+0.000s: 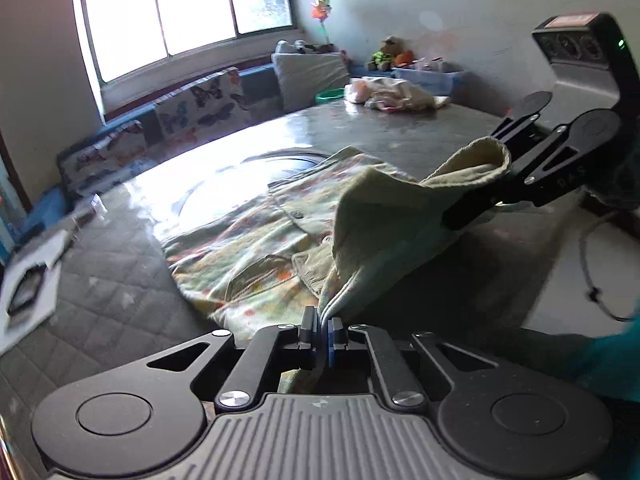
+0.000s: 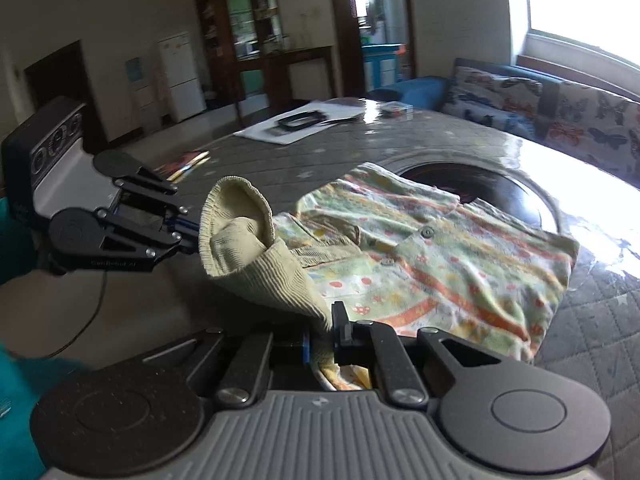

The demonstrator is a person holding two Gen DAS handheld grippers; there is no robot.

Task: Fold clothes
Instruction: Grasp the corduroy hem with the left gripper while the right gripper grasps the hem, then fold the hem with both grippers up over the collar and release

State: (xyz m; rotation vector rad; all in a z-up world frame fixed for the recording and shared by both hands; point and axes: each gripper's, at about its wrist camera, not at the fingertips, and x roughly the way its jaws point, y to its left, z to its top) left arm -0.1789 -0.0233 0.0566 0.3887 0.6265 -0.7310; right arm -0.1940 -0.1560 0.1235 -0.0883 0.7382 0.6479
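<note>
Both the left gripper (image 1: 323, 330) and right gripper (image 2: 324, 334) pinch the near hem of the shirt (image 2: 440, 264); looks maybe half folded; sleeve (image 2: 240, 240) lifted, final fold left.

left gripper (image 1: 323, 334): matte black linkage arms w/ silver screw heads at the pivots, two big round black discs at the base corners, grey ribbed plate between them w/ a small logo. jaws are black blocks w/ blue pads. seen from the right wrist cam, its arm carries pale lettering, and behind sits a light grey housing w/ a black panel of three round dials. right gripper (image 2: 322, 344): same build, black arms, silver screws, blue pad, grey ribbed plate. from the left cam its housing shows a reddish label on top & a small green led. thin dark cable (image 1: 592, 276) hangs below. teal sleeve (image 1: 612, 364) at frame edge.
</note>
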